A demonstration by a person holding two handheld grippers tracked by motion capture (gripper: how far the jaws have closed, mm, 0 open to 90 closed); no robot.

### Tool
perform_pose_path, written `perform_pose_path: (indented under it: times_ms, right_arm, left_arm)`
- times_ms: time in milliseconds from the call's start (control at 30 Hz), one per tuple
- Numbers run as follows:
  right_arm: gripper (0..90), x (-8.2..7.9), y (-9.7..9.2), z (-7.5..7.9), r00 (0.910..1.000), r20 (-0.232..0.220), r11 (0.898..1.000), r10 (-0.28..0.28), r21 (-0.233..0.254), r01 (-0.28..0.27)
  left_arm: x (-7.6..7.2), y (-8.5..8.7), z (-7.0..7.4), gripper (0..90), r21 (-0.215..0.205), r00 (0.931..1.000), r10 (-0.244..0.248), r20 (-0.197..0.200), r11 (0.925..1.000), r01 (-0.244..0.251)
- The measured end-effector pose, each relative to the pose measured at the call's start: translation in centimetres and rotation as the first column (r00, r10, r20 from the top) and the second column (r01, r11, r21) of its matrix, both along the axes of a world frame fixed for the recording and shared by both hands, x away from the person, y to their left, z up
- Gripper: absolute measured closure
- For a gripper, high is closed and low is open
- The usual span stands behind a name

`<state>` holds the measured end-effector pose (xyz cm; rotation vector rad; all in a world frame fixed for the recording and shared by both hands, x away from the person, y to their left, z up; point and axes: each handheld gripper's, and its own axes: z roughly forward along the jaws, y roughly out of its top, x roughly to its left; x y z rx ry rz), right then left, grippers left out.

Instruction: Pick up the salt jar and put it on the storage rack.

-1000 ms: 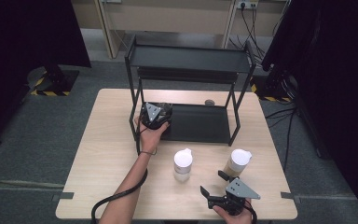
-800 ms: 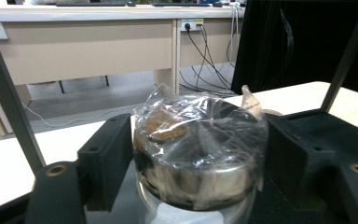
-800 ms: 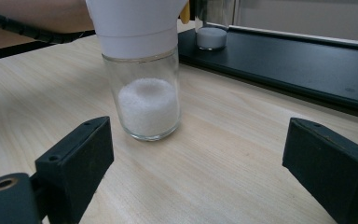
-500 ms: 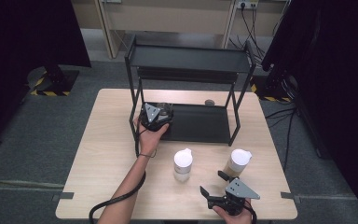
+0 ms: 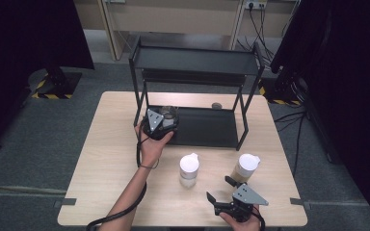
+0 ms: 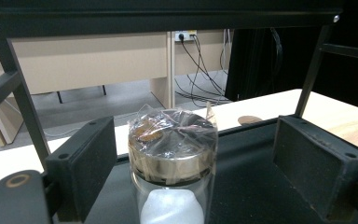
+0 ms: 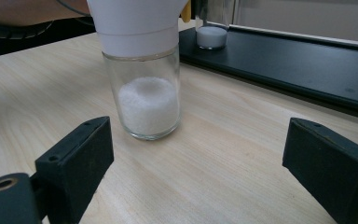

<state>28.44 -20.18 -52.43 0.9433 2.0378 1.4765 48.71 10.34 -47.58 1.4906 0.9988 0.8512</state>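
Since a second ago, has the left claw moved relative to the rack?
Yes. The left claw has backed slightly toward the table's near edge, away from the black rack. Its jaws have just been opening, off the wrapped jar between them on the lower shelf.

A light wooden desk (image 5: 111, 159) is standing on grey carpet (image 5: 29, 159). Black curtains (image 5: 24, 33) are hanging at both sides. Beige panels (image 5: 173, 17) are running along the back, where cables (image 5: 260, 19) are trailing from what looks like a wall socket (image 5: 253, 4).
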Motion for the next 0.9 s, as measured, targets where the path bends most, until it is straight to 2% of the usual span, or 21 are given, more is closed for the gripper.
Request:
perform_pose_path:
  times_ms: [700, 900]
  right_arm:
    - [8.9, 0.0, 0.0, 0.0, 1.0000, 0.001, 1.000, -0.002, -0.003, 0.002]
    - [8.9, 0.0, 0.0, 0.0, 1.0000, 0.002, 1.000, -0.002, -0.004, 0.002]
  left_arm:
    - [-3.6, 0.1, 1.1, 13.4, 0.024, 0.9984, -0.037, 0.044, 0.9991, 0.036]
    - [-4.5, 0.2, 0.9, 13.4, 0.030, 0.9977, -0.041, 0.054, 0.9988, 0.039]
